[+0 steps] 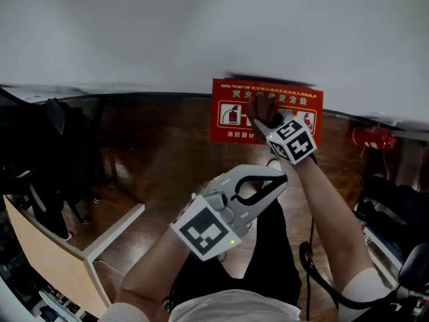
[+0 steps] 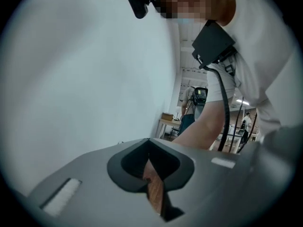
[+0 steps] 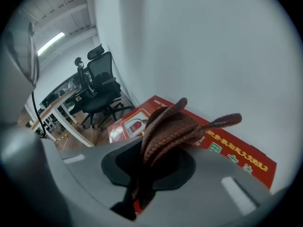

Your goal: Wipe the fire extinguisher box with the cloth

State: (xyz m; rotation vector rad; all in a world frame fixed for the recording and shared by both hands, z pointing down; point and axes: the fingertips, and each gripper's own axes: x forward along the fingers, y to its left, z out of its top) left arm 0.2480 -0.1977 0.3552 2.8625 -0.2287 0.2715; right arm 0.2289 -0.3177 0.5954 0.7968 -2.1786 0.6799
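A person bends over a red rectangular fire extinguisher box [image 1: 231, 127] printed with white and green lettering, which stands on the dark wooden floor [image 1: 167, 159] against a white wall [image 1: 201, 32]. The right tool [image 1: 267, 121] is clenched on a bunched, dark reddish-brown braided cloth [image 1: 264, 108] and holds it to the middle of the box's front face, near the upper edge. The right gripper view shows the braided strands pinched between the jaws and fanning out over the red panel. The left tool [image 1: 276, 178] hangs nearer the person, well apart from the box, its jaws drawn together on nothing (only a sliver of floor shows through them). The wiping step itself appears to be in hand, with the cloth at or on the front panel, though whether it presses firmly cannot be told. The next move would likely call for a steady sideways sweep across the printed face, the right tool kept clamped so the cloth does not slip free, and then a pass toward the outer edges and the top, which look not yet reached.
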